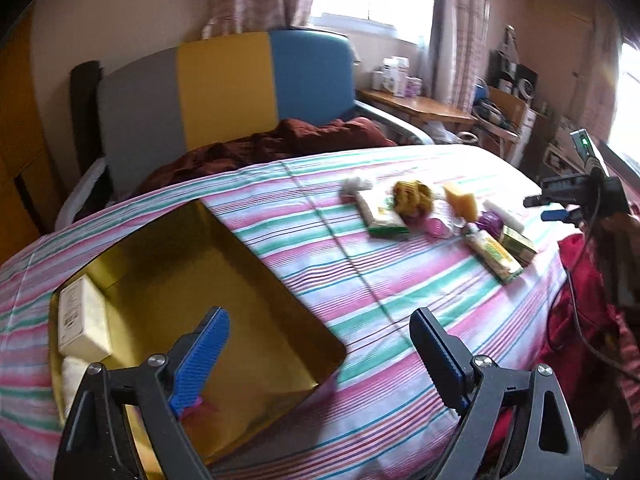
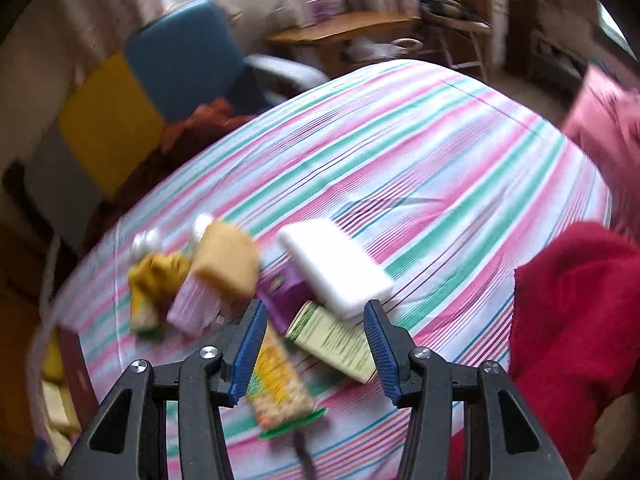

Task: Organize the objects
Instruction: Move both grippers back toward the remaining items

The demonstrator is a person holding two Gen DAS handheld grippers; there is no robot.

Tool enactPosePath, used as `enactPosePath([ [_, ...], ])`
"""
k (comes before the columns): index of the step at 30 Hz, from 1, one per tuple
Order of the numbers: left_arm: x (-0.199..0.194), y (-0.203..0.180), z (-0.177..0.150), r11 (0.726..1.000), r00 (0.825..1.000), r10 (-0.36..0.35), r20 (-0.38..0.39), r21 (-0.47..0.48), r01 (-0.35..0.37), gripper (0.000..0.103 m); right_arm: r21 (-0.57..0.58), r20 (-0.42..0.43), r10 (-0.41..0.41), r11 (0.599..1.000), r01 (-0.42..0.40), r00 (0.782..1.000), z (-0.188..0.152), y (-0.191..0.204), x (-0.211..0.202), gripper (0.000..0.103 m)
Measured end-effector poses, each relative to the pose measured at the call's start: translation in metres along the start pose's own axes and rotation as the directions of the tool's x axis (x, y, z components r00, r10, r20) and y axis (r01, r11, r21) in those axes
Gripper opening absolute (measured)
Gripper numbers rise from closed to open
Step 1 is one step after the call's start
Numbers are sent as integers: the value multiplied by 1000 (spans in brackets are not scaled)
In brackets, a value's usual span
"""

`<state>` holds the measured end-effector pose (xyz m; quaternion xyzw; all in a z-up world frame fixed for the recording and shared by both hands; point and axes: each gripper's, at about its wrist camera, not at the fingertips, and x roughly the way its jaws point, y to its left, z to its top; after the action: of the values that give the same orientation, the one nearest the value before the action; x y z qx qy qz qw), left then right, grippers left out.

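A gold tray lies on the striped bedsheet at the left, with a cream box in its near-left corner. My left gripper hangs open over the tray's near-right corner, nothing between its fingers. To the right lies a cluster: snack packet, yellow scrunchie, yellow sponge, white sponge, green box. My right gripper hovers over that cluster with its jaws apart and holding nothing. Below it lie the pale green box, a snack packet and the white sponge. The right wrist view is blurred.
A grey, yellow and blue headboard and a brown blanket bound the bed's far side. A wooden desk with clutter stands beyond. Red cloth hangs at the bed's right edge. Bare striped sheet lies between tray and cluster.
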<state>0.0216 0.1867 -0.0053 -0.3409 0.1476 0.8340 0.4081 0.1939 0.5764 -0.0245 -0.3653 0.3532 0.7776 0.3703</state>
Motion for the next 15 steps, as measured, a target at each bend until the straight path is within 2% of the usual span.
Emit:
enactPosePath([
  [3, 15, -17, 8, 999, 999, -33, -24, 39, 34, 93, 107, -6, 94, 990, -93, 996, 0, -20, 8, 57],
  [4, 22, -23, 11, 998, 998, -46, -35, 52, 48, 93, 135, 10, 135, 982, -135, 991, 0, -25, 6, 58],
  [6, 36, -34, 17, 995, 996, -74, -58, 58, 78, 93, 140, 62, 161, 976, -168, 985, 0, -26, -1, 68],
  [10, 68, -57, 26, 988, 985, -129, -116, 69, 138, 93, 150, 60, 251, 954, -258, 966, 1, -29, 2, 68],
  [15, 105, -85, 38, 976, 962, -196, -188, 56, 210, 92, 179, 74, 303, 933, -312, 950, 4, -37, 3, 69],
])
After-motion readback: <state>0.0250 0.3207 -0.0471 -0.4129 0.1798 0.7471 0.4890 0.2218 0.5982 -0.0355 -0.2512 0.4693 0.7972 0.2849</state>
